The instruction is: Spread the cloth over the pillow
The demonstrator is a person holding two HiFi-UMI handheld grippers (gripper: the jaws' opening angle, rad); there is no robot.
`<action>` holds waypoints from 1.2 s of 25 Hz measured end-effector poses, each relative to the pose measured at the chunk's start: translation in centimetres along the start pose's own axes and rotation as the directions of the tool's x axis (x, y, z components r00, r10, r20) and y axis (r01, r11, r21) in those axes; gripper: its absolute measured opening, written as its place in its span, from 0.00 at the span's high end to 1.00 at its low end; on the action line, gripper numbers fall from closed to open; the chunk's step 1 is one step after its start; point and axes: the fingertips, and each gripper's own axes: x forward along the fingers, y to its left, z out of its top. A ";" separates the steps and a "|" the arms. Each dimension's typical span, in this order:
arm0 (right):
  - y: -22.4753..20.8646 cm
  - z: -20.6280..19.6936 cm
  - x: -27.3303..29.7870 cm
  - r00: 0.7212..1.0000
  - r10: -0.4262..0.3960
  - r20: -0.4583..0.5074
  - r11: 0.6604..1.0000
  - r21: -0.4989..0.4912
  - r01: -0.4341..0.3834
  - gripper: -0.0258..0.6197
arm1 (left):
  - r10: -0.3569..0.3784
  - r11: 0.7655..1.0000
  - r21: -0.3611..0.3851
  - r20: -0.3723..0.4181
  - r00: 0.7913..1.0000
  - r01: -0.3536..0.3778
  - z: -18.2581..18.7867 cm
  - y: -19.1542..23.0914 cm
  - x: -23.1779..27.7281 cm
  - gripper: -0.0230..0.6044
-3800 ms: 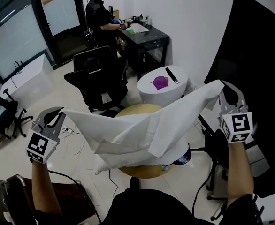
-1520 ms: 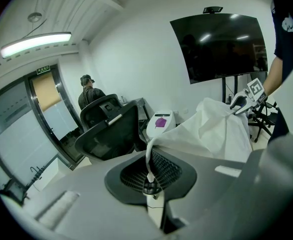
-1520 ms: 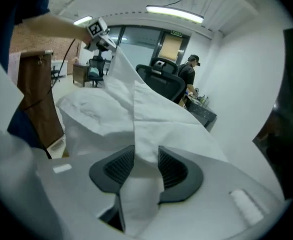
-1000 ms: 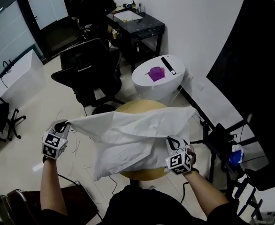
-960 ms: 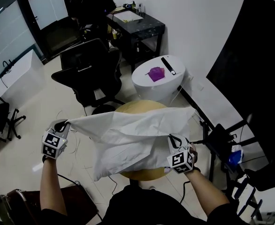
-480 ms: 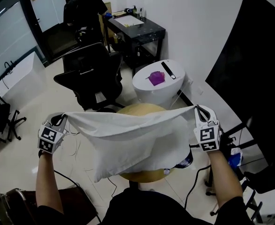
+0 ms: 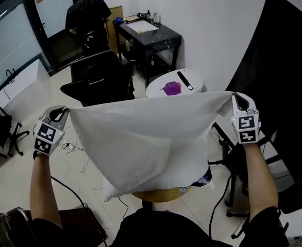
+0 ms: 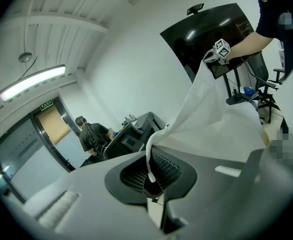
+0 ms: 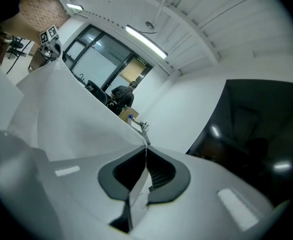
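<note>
Hanging taut between both grippers, the cloth (image 7: pixel 146 133) is held up as a sheet over the pillow (image 7: pixel 108 195), screening most of it. Left gripper (image 7: pixel 64 110): jaws pressed together, pinching the cloth's top left corner. Right gripper (image 7: pixel 234 96): likewise clamped on the top right corner. Under the pillow, a round wooden table (image 7: pixel 156 195). Beyond the pillow: white drum (image 7: pixel 192 81), black office chair (image 7: pixel 102 78), a person (image 7: pixel 86 14) at a black desk (image 7: pixel 156 35).

The cloth (image 7: pixel 151 138) is thin, white and matt, softly creased. My left tongs (image 8: pixel 154 173) and right tongs (image 9: pixel 145 169) have smooth matt grey plastic shells with black ribbed pads. At the right of the frame the black panel (image 7: pixel 285 86) is glossy. The pale floor (image 7: pixel 17 174) tiles shine faintly. The round desk (image 7: pixel 161 195) at lower centre looks like matt wood.
</note>
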 end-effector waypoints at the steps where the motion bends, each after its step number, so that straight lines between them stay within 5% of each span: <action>1: -0.7 0.5 0.3 1.000 -0.010 0.003 1.000 -0.003 0.010 0.94 | 0.008 1.000 0.004 0.010 1.000 -0.008 0.6 0.6 0.0 0.96; 20: -9.4 8.7 7.0 0.993 -0.111 0.034 0.994 0.029 0.110 0.94 | 0.100 0.991 0.081 0.055 0.993 -0.104 8.2 9.8 3.2 0.96; 30: -11.1 11.2 8.0 0.989 -0.130 0.074 0.991 0.043 0.127 0.94 | 0.134 0.988 0.063 0.083 0.987 -0.139 9.8 12.0 3.9 0.96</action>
